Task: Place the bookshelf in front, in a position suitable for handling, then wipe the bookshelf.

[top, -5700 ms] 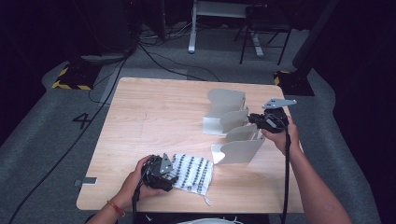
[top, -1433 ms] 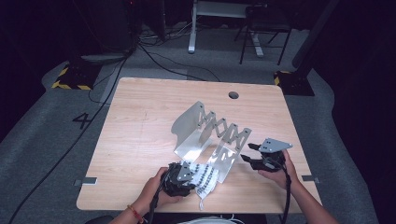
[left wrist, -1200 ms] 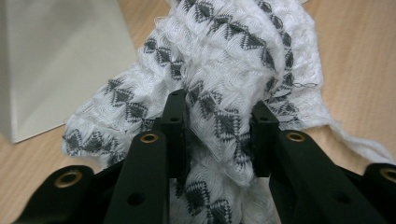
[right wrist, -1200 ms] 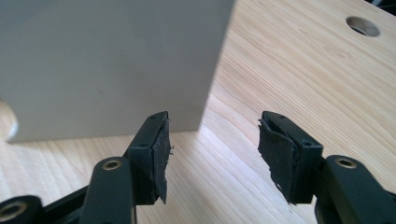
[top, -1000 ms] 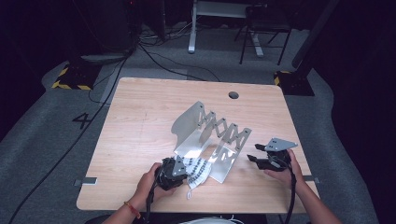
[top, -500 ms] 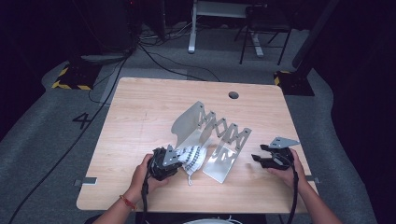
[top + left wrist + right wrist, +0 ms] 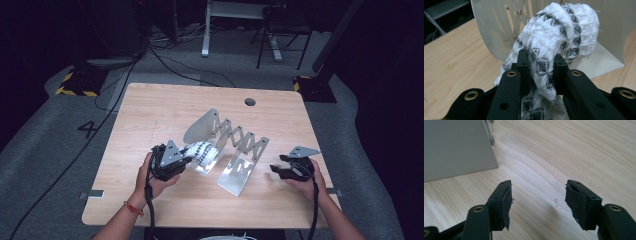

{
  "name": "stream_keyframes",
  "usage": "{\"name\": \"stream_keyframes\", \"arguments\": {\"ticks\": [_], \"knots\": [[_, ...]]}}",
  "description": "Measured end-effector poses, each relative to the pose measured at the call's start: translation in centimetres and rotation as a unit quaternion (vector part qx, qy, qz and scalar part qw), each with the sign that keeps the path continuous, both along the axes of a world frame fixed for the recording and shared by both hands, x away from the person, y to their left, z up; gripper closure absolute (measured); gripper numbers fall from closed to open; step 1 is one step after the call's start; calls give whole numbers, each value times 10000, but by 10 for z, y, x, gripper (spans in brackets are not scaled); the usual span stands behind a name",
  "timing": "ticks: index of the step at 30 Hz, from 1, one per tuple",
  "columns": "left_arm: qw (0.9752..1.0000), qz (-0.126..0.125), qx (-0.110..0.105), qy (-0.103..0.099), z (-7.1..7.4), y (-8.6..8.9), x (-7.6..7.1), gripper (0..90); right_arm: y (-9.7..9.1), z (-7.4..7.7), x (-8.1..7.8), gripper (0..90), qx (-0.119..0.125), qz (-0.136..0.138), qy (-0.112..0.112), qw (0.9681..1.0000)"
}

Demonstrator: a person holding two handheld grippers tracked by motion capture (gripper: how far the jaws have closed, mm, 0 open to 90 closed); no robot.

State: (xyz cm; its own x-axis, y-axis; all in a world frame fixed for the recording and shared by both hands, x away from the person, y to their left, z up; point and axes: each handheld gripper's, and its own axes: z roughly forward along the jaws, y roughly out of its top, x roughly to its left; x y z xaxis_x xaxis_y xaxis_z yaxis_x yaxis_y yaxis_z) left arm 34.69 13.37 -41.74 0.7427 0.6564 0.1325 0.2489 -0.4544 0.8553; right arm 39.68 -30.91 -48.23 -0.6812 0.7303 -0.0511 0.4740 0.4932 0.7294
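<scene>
Left tongs (image 7: 537, 62) clamp bunched patterned cloth (image 7: 201, 151) just off bench (image 7: 150, 115), against expanding metal rack (image 7: 235, 145). Right tongs (image 7: 537, 202) wide, empty. We lift cloth clear of plates, drape evenly, steady rack.

The cloth (image 7: 559, 37) is woven, white with black triangles, coarse and fraying. The rack (image 7: 235, 145) is matt grey sheet metal with rivets. The bench (image 7: 165, 110) is pale, smooth wood grain. Hand-held gripper pads (image 7: 506, 202) look black, rough, worn rubber.

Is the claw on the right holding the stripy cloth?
No, the right gripper is open over bare table; the left gripper pinches the cloth.
</scene>
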Motion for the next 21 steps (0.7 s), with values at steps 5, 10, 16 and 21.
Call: {"name": "stream_keyframes", "arguments": {"ticks": [5, 10, 16, 21], "knots": [[9994, 65, -268, -196, 17, -4, 9, 748, -2, -1, -1, 383, 2, -34, 39, 10000], [9980, 202, -448, -398, 30, -10, 19, 747, -2, -3, -1, 383, -39, -32, 80, 10000], [9972, 322, -475, -489, 35, -20, 31, 746, 1, -3, -2, 383, -84, 52, 42, 9999], [9981, 283, -331, -439, 29, -36, 40, 746, 1, -5, -4, 383, -127, 102, 59, 9998]]}}
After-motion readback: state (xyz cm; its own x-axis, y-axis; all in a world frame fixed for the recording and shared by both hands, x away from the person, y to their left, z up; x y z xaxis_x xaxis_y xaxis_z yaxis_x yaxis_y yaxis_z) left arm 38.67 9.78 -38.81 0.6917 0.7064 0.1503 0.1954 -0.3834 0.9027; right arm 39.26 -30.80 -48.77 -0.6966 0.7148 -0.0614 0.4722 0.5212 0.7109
